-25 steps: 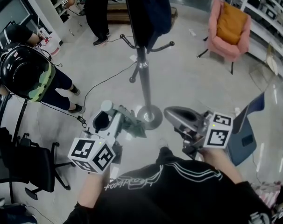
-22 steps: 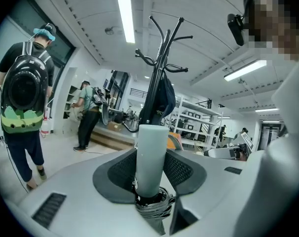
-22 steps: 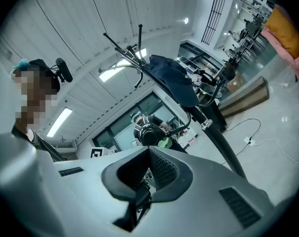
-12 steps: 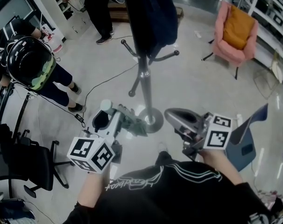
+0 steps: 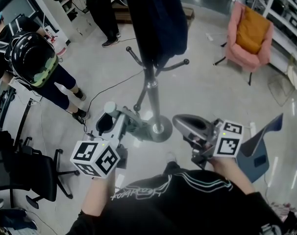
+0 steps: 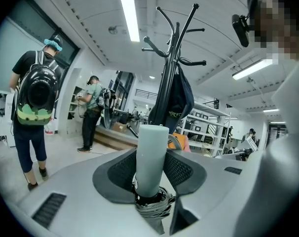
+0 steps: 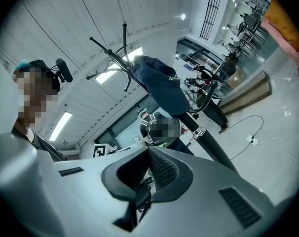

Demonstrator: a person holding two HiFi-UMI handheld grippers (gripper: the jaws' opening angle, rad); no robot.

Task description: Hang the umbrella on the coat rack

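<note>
Open workroom, glossy grey floor (image 5: 212, 92). Left gripper (image 5: 111, 123) pinches the folded umbrella (image 6: 151, 152), near the coat rack (image 5: 152, 89) base. Right gripper (image 7: 148, 168) is pressed together, empty.

Risk: the smooth pale cylindrical handle shows no loop and may slide off a hook. A bump could tip the thin metal rack.

Dark cloth garment (image 5: 156, 18) covers the rack's top.

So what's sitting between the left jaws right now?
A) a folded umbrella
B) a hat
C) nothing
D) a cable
A: in the left gripper view the left gripper has its jaws clamped on the umbrella, with the pale handle sticking up and the folded fabric bunched below.
</note>
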